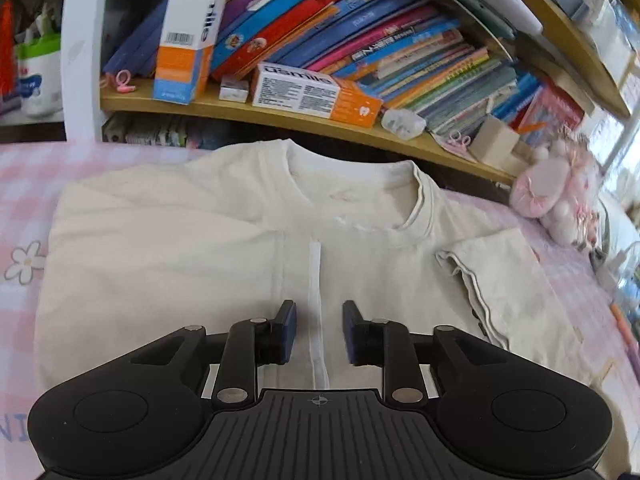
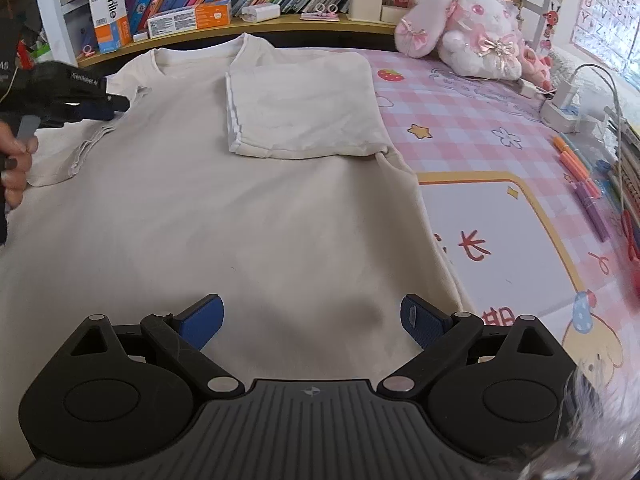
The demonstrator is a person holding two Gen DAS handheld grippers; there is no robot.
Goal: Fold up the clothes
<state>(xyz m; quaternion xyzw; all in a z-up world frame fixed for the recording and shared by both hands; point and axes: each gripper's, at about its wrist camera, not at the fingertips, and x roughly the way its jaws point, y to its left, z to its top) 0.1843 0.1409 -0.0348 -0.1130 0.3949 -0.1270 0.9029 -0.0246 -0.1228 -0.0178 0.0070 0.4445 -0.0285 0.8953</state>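
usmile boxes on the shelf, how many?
2. One usmile box stands upright at the shelf's left end, against the books. The other usmile box lies flat just right of it on the shelf edge. More could be hidden behind the books.

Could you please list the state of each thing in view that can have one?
T-shirt: spread flat, partly folded.
Right sleeve: folded inward onto the body.
Left sleeve: not yet folded in.
Left tool: open, holding nothing.
Right tool: open wide, holding nothing.
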